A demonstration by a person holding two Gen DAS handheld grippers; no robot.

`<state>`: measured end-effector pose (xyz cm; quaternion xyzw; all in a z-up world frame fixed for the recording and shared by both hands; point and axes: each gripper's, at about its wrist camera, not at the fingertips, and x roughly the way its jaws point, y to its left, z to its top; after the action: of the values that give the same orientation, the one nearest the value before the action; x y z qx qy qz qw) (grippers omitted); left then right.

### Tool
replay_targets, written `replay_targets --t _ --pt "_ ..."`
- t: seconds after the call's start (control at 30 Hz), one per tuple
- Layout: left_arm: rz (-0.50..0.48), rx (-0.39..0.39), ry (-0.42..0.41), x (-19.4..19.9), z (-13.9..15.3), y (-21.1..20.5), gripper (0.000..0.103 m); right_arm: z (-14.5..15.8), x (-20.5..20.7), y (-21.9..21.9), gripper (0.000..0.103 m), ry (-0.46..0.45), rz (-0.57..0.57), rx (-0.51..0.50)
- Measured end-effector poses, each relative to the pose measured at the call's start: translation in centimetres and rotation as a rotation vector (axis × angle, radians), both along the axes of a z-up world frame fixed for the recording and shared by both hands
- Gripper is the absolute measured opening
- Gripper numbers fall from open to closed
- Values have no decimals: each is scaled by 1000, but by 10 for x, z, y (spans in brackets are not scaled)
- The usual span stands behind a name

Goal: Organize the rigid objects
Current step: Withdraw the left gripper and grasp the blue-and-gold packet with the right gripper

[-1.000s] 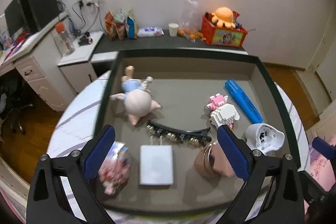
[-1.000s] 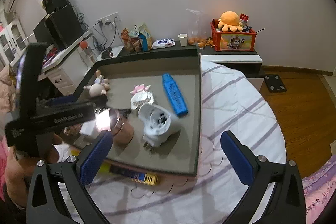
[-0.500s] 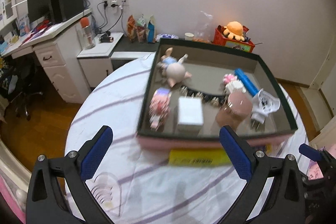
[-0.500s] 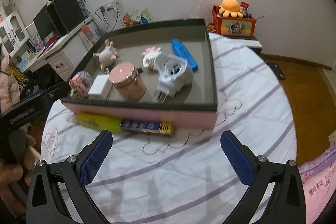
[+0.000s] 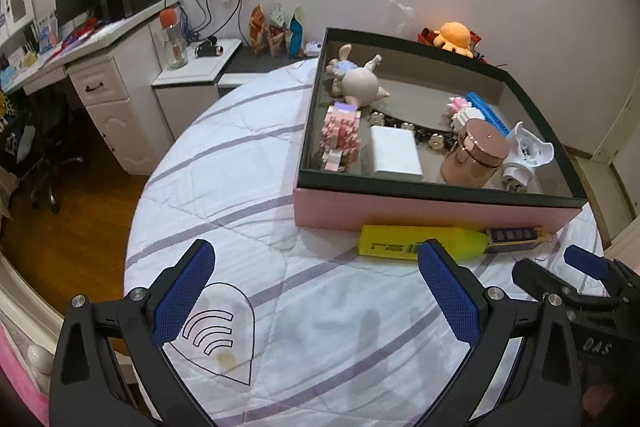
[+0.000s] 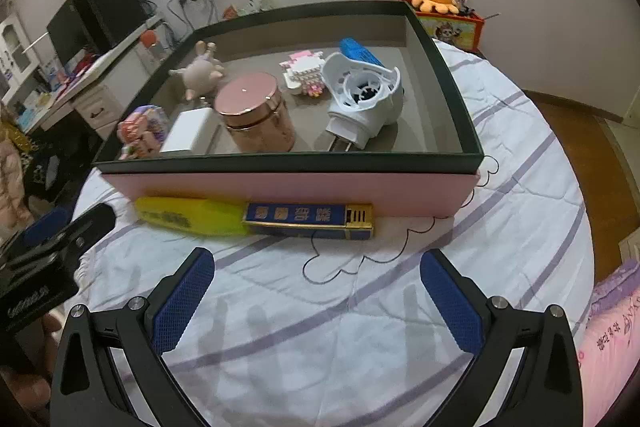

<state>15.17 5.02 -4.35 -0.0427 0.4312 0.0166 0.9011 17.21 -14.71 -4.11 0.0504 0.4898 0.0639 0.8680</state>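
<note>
Left gripper (image 5: 316,291) and right gripper (image 6: 316,301): jaws wide apart, holding nothing, above the surface (image 6: 400,307). Yellow highlighter (image 6: 188,217) and blue lighter (image 6: 308,221) lie against the near wall of the tray (image 6: 288,185). Rose jar (image 6: 256,113) stands inside.

- Letters resembling "OAS" are showing on the right gripper (image 5: 592,311) body.
- Print on the yellow marker (image 5: 420,242) and blue box (image 6: 308,221) is staying unreadable.
</note>
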Motion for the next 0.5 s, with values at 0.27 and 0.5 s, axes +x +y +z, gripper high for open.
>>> replay_targets --t 0.27,0.5 --pt "-30 -5 18 8 -15 -2 103 -15 21 5 103 25 -49 -17" --pt "-52 -1 29 11 -24 -9 103 -23 27 8 103 27 -59 -38"
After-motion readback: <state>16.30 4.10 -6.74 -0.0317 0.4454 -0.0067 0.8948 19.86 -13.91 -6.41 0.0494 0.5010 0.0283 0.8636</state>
